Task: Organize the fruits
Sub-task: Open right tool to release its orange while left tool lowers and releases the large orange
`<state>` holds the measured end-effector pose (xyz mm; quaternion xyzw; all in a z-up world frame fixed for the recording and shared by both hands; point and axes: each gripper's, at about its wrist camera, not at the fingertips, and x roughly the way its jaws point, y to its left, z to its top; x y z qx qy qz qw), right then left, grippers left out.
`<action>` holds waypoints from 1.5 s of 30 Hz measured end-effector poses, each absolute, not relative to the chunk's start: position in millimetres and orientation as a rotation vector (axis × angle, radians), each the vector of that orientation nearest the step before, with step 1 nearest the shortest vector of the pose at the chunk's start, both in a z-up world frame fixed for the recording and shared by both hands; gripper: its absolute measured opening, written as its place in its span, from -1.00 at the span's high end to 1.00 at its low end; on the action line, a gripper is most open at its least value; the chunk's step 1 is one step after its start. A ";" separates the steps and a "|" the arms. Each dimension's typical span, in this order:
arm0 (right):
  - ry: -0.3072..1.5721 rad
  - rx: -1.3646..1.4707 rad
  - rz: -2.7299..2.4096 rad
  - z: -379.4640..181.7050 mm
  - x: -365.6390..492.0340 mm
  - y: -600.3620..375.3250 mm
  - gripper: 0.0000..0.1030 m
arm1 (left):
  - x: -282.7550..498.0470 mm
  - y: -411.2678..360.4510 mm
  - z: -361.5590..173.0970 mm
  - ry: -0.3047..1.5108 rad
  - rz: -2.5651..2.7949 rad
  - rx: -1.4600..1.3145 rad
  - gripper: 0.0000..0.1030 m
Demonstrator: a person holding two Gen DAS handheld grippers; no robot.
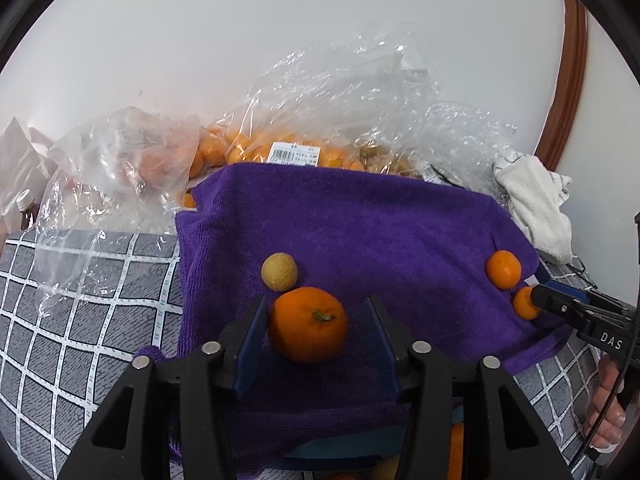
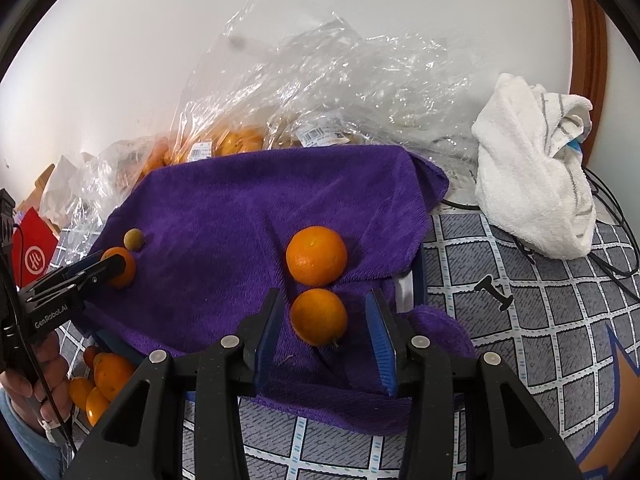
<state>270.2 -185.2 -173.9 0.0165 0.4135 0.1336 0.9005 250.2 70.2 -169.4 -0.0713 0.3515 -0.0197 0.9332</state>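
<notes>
Counting what lies on the purple towel [image 1: 360, 220], you have four loose fruits: three oranges and one small yellowish-brown round fruit [image 1: 279, 271]. Your left claw [image 1: 316, 328] stands open around the large orange [image 1: 308, 323]; the left pad sits right at its skin, while a clear gap shows at the right pad, so nothing is clamped. The small round fruit rests just behind that orange, touching or nearly touching it. Your right claw [image 2: 320, 320] is likewise open around a smaller orange [image 2: 319, 316], with space on both sides, and a second orange [image 2: 316, 255] sits just beyond it. Behind the towel, clear plastic bags [image 1: 320, 120] hold many more oranges, too bunched to count, and two white barcode labels [image 2: 318, 135] show there, their print too small to read. One white cloth [image 2: 532, 184] lies crumpled to the right on the grey checked surface [image 2: 540, 320]. "GenRobot.AI" is printed on the left tool and "DAS" on the right. More oranges [image 2: 104, 384] sit low beside your left hand [image 2: 48, 384].
</notes>
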 end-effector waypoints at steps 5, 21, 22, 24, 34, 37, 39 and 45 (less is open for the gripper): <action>0.846 0.034 0.266 -171.1 267.9 -186.5 0.14 | 247.1 68.0 -166.3 0.693 -0.041 -0.138 0.06; 0.779 0.029 0.258 -158.7 257.8 -183.1 0.13 | 245.2 71.0 -161.1 0.660 -0.004 -0.123 0.03; 0.774 0.032 0.260 -158.1 257.3 -183.4 0.13 | 244.8 71.5 -160.2 0.654 0.000 -0.123 0.02; 0.768 0.038 0.254 -156.7 256.7 -184.2 0.13 | 243.7 72.8 -158.9 0.646 0.004 -0.127 0.01; 0.767 0.018 0.242 -148.8 253.2 -186.2 0.13 | 234.6 72.3 -152.1 0.585 0.031 -0.095 0.01; 0.773 0.024 0.244 -142.8 244.6 -184.3 0.13 | 232.5 72.2 -149.6 0.570 0.033 -0.094 0.01; 0.773 0.041 0.269 -138.6 235.0 -182.9 0.13 | 231.9 71.5 -148.4 0.562 0.030 -0.093 0.01; 0.763 0.049 0.300 -128.7 201.8 -177.4 0.13 | 225.7 67.1 -143.2 0.529 0.027 -0.077 0.01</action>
